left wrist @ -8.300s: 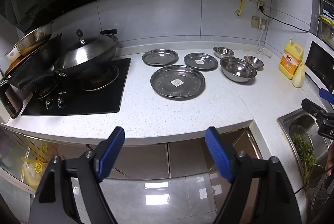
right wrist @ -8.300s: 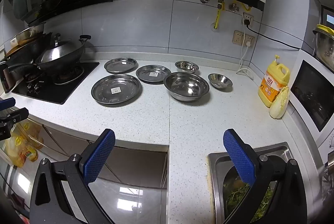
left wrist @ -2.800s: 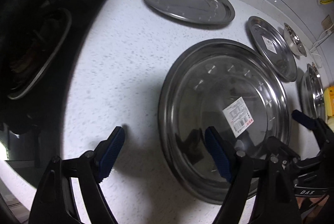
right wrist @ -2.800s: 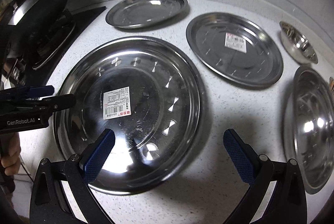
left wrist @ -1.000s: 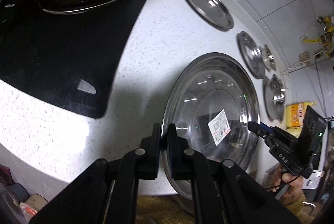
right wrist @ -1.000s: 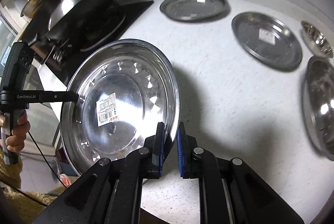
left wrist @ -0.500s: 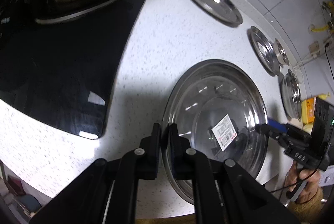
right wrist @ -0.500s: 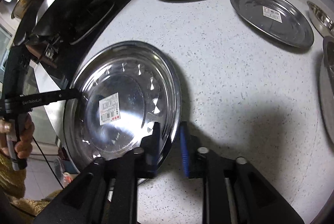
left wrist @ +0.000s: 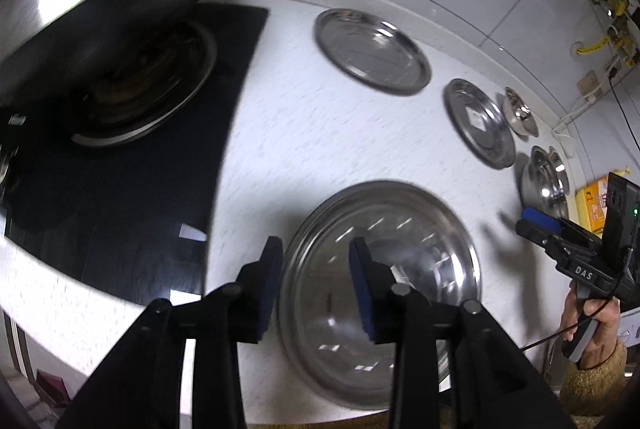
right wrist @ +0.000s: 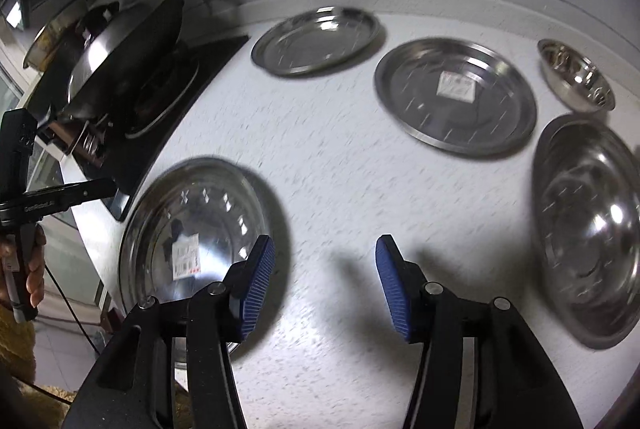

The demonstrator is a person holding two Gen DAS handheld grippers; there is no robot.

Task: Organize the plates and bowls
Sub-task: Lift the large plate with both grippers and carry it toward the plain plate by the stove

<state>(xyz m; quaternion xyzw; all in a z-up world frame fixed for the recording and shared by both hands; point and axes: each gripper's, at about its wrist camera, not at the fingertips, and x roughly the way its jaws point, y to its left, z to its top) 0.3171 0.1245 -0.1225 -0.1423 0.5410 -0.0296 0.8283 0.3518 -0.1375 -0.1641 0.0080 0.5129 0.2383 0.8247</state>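
The large plate (right wrist: pixel 192 233) lies flat near the front edge of the desk (right wrist: pixel 340 165), overhanging it slightly by the look of it. The left gripper (left wrist: pixel 314 269) straddles its left rim with jaws parted, not gripping; the right gripper (right wrist: pixel 324 277) hangs spread wide just beside its right rim. A careless nudge could tip it over the edge — the steel looks slippery.

Left gripper (left wrist: pixel 314 265) parted; right gripper (right wrist: pixel 324 285) parted wide.
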